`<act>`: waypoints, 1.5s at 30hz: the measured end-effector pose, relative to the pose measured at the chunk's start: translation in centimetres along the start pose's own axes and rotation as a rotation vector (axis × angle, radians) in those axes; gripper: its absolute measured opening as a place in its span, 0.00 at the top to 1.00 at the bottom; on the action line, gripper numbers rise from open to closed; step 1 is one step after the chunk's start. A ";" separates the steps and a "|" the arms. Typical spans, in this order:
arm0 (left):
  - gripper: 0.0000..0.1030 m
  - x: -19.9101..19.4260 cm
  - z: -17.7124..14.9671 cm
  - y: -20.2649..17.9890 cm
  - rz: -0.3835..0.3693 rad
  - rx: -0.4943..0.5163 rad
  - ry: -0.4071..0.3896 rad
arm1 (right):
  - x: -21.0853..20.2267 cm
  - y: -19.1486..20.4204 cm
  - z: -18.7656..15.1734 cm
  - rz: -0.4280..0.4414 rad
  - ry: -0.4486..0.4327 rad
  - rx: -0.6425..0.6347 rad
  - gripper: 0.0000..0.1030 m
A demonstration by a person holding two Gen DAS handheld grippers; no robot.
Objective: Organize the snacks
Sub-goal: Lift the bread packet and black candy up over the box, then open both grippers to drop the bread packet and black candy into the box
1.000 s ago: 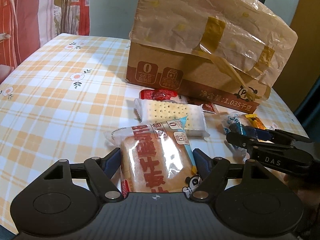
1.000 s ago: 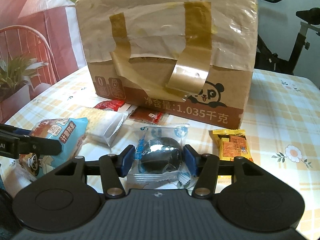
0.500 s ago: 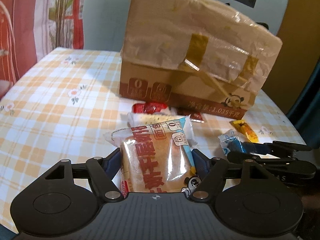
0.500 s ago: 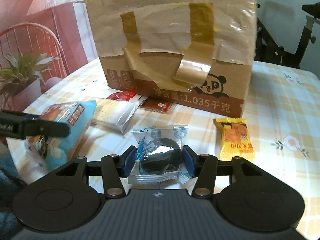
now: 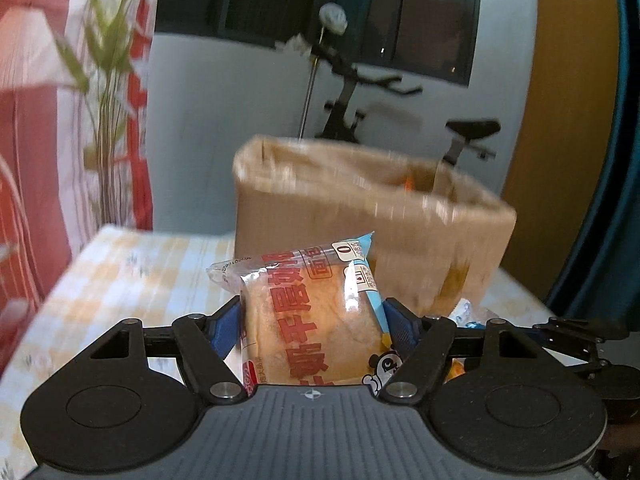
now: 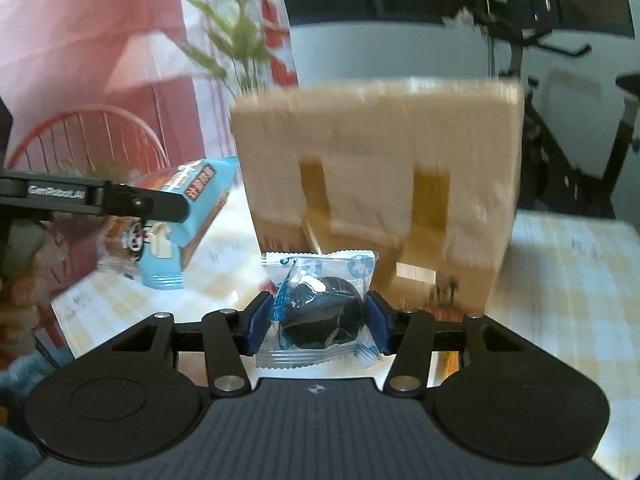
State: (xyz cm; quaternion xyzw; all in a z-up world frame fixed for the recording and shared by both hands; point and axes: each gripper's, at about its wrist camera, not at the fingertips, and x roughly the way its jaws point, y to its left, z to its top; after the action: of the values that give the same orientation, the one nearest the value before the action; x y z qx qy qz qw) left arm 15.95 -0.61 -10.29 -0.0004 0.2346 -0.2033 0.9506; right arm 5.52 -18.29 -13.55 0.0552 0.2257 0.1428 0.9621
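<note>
My left gripper (image 5: 312, 324) is shut on a wrapped bread pack (image 5: 308, 320) with red lettering and blue edges, held in the air. Behind it stands the brown cardboard box (image 5: 360, 216), its open top just showing in the left wrist view. My right gripper (image 6: 316, 320) is shut on a clear packet holding a dark round snack (image 6: 320, 312), also lifted, facing the taped front of the cardboard box (image 6: 380, 176). The bread pack (image 6: 184, 216) and left gripper's finger (image 6: 120, 200) show at the left of the right wrist view. The right gripper's fingers (image 5: 572, 332) appear at the right edge of the left wrist view.
The box stands on a table with a yellow checked cloth (image 5: 152, 264) (image 6: 568, 272). An exercise bike (image 5: 360, 112) stands behind the box. A red chair (image 6: 88, 136) and a plant (image 6: 236, 40) are off the table's left side. Both views are blurred by motion.
Both grippers have risen from the table with their packs in them. The box has dropped lower in both views, and its open top now shows. The snacks left on the table have gone out of sight.
</note>
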 end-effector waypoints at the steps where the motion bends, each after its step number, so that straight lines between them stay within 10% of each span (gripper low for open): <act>1: 0.27 -0.1 0.9 -0.1 -0.001 0.004 -0.019 | -0.3 0.0 0.7 0.003 -0.019 -0.006 0.49; 15: 0.27 3.2 9.7 -3.7 -0.055 0.040 -0.221 | 0.3 -3.9 11.5 -0.111 -0.238 -0.046 0.49; 29: 0.25 16.7 12.9 -4.6 -0.067 0.036 -0.004 | 5.7 -8.2 12.7 -0.174 -0.140 0.041 0.46; 45: 0.25 9.0 10.6 -0.8 -0.030 0.021 -0.056 | 1.8 -5.9 10.7 -0.171 -0.192 0.062 0.46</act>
State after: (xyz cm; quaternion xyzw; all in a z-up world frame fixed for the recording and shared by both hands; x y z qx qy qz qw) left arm 27.59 -5.83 -4.81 0.0003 0.2059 -0.2197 0.9536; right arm 13.36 -23.85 -5.82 0.0791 0.1406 0.0472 0.9858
